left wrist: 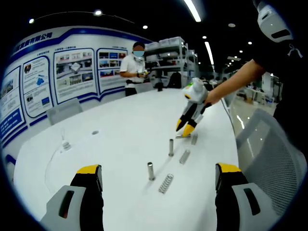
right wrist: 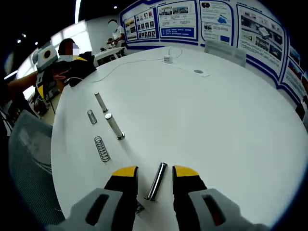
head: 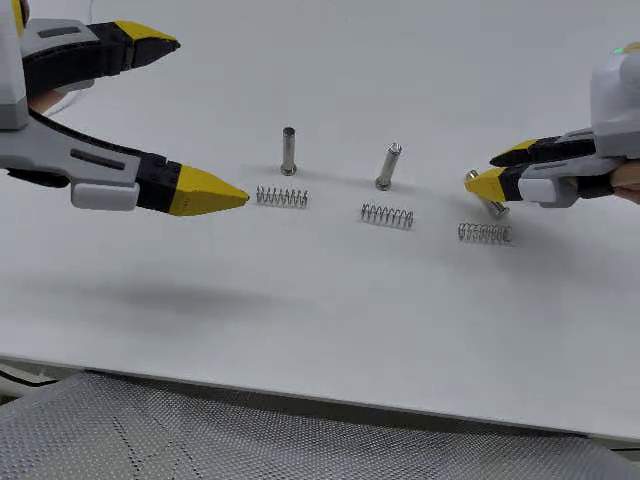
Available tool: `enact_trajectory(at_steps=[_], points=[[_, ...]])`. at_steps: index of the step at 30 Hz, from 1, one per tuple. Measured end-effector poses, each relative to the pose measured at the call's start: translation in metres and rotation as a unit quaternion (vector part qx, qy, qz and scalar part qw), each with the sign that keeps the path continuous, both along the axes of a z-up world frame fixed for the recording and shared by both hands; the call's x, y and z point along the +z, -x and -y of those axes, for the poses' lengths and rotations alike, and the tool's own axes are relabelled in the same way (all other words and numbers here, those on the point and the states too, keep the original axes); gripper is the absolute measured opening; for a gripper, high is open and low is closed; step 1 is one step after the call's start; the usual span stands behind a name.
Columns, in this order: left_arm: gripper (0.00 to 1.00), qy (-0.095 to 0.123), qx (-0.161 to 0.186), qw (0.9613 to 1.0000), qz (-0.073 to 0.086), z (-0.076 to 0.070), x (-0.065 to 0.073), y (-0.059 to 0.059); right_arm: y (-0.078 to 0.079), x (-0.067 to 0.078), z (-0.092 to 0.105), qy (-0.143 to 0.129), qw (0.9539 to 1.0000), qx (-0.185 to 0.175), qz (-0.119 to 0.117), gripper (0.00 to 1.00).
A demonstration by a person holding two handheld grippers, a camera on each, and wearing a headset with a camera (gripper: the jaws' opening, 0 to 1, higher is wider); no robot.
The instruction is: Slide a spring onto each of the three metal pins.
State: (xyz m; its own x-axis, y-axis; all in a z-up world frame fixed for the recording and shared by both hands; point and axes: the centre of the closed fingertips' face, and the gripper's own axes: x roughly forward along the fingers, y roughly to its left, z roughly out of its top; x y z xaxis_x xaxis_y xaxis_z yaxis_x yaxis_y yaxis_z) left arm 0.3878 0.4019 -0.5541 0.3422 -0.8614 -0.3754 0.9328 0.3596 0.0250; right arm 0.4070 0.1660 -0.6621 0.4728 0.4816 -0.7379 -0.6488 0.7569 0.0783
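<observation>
Treat springs (head: 282, 196) as light, soft, roll-prone; pinch gently mid-coil. Find one at 6 o'clock of each pin (head: 288, 150), none threaded. Note right gripper (right wrist: 155, 170) slightly open astride the 3 o'clock pin (right wrist: 155, 185); left gripper (head: 212, 120) wide open, empty.

Silver pins (head: 288, 150), silver springs (head: 282, 197), white table (head: 320, 320)
</observation>
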Motion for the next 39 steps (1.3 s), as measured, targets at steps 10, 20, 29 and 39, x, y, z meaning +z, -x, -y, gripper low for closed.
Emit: enact_trajectory(at_steps=[10,20,29,39], points=[[0.99,0.013,0.002,0.9999,-0.009,-0.001,0.001,0.0,-0.008,-0.01,-0.003,0.014,0.9997,-0.014,-0.01,0.26],[0.99,0.015,0.012,0.9998,-0.011,-0.009,-0.001,-0.005,-0.003,-0.018,-0.002,0.063,0.9977,-0.015,-0.018,0.2],[0.98,0.022,0.021,0.9995,-0.008,-0.012,0.001,-0.008,-0.006,-0.019,-0.004,0.082,0.9944,-0.048,-0.047,0.17],[0.97,0.031,0.021,0.9993,-0.005,-0.013,0.004,-0.005,-0.005,-0.019,-0.003,0.097,0.9912,-0.059,-0.069,0.14]])
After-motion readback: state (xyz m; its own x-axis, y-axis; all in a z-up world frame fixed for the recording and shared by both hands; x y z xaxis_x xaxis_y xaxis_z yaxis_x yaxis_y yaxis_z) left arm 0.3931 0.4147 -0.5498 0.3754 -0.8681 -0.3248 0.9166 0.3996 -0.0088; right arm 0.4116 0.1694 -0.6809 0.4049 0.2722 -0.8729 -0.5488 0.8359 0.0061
